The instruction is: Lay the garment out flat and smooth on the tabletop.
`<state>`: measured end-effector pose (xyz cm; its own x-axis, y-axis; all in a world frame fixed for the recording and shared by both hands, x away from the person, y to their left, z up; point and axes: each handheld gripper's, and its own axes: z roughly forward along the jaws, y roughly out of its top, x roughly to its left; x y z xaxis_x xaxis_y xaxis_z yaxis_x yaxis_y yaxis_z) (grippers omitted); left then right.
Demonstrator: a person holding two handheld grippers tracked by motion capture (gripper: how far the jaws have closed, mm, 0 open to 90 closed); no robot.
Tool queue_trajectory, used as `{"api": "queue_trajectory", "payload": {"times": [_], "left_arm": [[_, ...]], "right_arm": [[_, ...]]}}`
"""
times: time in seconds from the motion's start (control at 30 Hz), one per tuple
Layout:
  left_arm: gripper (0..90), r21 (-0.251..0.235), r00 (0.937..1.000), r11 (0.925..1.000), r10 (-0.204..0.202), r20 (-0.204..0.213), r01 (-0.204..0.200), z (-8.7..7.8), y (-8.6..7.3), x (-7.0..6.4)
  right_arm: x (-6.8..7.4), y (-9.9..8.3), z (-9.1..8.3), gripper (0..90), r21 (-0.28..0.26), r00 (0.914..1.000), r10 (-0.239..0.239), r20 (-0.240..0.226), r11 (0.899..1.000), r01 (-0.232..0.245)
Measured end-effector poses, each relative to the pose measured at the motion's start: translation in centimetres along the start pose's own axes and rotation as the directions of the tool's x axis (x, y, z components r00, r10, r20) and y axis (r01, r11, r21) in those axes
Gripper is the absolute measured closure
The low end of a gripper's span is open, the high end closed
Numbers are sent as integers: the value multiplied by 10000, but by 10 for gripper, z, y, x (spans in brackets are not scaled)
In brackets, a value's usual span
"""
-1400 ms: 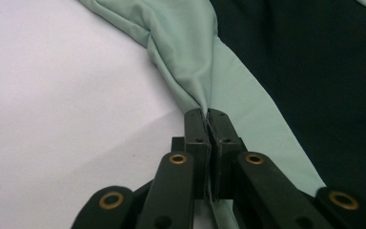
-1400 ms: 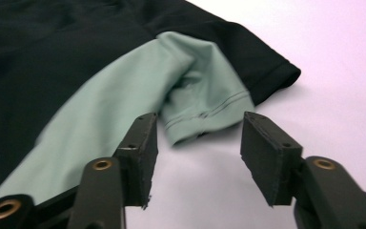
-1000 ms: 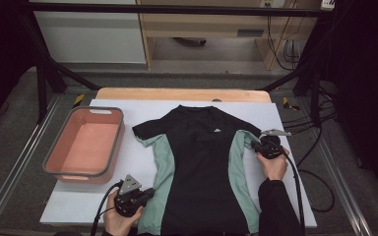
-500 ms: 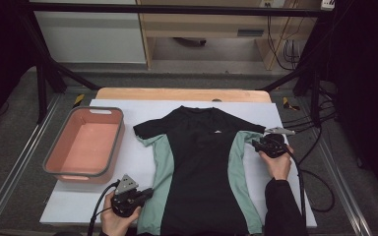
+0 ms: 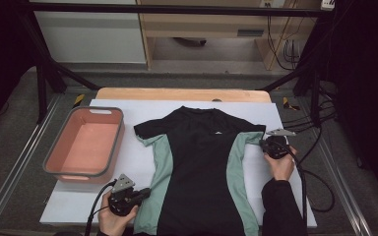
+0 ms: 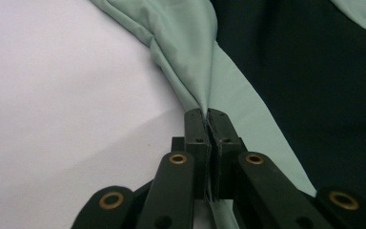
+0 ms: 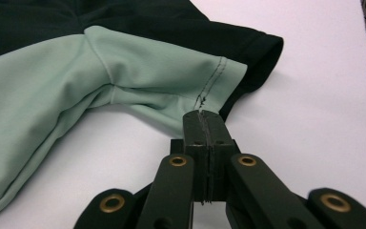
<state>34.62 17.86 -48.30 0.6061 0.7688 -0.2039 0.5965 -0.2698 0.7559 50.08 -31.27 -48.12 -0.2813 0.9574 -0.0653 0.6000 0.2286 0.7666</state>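
A black T-shirt with mint-green side panels lies flat, face up, on the white table cover, collar away from me. My left gripper is at the shirt's lower left edge. In the left gripper view it is shut on a bunched fold of the green side panel. My right gripper is at the shirt's right sleeve. The right gripper view shows it shut on the stitched green hem of that sleeve, beside the black cuff.
A pink basin with a grey rim stands on the left of the table, nothing inside it. A wooden board runs along the far edge. Cables trail off the right side. Black frame legs stand at both far corners.
My right gripper has shifted slightly outward and away from me with the sleeve in it. The left gripper has barely moved.
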Motion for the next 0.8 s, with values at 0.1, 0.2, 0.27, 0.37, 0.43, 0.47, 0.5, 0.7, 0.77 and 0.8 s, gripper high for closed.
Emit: {"api": "queue_trajectory", "payload": {"times": [0.1,0.2,0.27,0.37,0.43,0.47,0.5,0.7,0.77,0.8], "left_arm": [[838,-136,9999,9999,97,-32,-98,-2,2,-2],[749,-299,9998,9994,164,-144,-169,-5,6,-1],[683,-462,9998,9988,156,-129,-162,-7,8,0],[588,-715,9993,9970,298,-215,-313,-8,11,0],[515,-872,9995,9957,305,-104,-313,-7,15,0],[474,-943,9993,9949,353,-77,-358,-7,17,0],[441,-975,9994,9947,332,-58,-336,-6,19,0],[301,-1126,9983,9923,538,207,-511,0,30,-1],[257,-1197,9978,9912,598,291,-559,2,33,-2],[243,-1221,9974,9910,603,396,-550,3,35,-2]], "right_arm": [[1,-2,-5,818,-33,9997,199,-147,9998,-199],[8,-4,-15,700,-433,9973,355,-642,9983,-384],[16,-6,-22,634,-694,9960,219,-872,9972,-280],[28,-9,-33,530,-974,9909,174,-1332,9948,-306],[35,-11,-40,464,-1096,9863,196,-1636,9933,-379],[37,-12,-43,420,-1206,9847,169,-1737,9920,-383],[40,-13,-47,373,-1246,9826,196,-1846,9913,-432],[49,-23,-61,209,-1381,9730,396,-2273,9878,-724],[51,-24,-64,161,-1203,9719,377,-2325,9905,-673],[51,-26,-66,156,-1260,9713,389,-2345,9896,-701]]}}
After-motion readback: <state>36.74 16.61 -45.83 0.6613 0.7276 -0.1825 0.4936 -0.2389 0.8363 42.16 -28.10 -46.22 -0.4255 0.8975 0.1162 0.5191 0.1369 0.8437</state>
